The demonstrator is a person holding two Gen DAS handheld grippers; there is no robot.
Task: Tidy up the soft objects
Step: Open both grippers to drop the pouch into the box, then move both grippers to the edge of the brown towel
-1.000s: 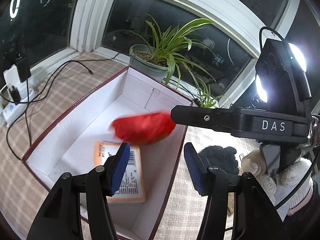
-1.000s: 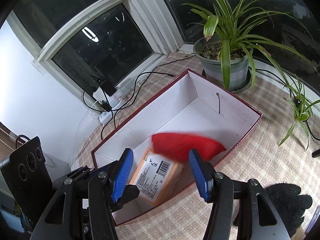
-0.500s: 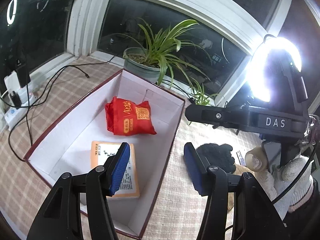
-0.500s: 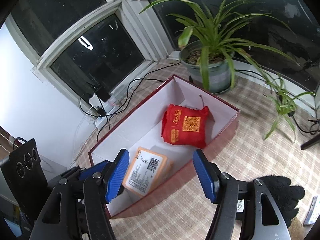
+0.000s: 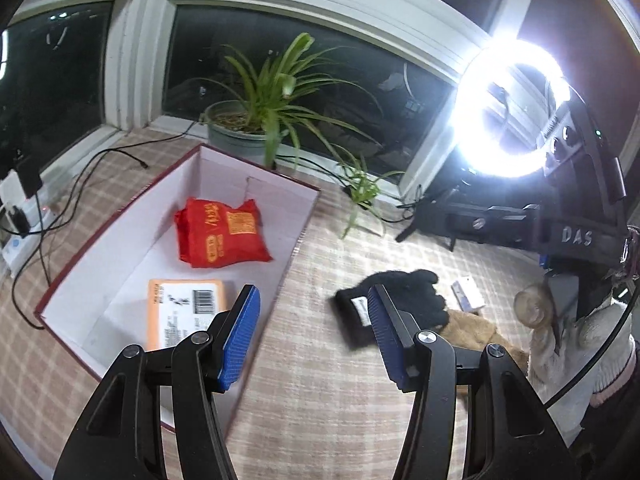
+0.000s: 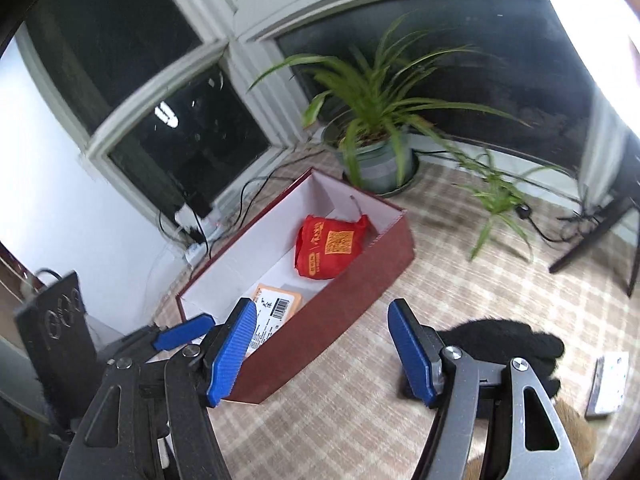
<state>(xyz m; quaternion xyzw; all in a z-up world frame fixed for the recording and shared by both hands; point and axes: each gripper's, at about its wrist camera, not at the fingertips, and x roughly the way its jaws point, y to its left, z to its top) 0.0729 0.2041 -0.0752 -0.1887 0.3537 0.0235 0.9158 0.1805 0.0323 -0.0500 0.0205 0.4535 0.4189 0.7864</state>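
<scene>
Both grippers have pulled back from the box (image 5: pixel 298 232); left gripper (image 5: pixel 314 334) and right gripper (image 6: pixel 322 354) hang wide open, holding nothing. One black glove (image 5: pixel 404 294) lies beside the box's near wall. Inside: one orange packet (image 5: pixel 180 312) nearest, one red pouch (image 5: pixel 220 234) toward the far end. One potted plant (image 6: pixel 376 148) stands by the window.

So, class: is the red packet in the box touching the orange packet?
Apart. The left wrist view shows bare white box floor between the red packet and the orange packet.
</scene>
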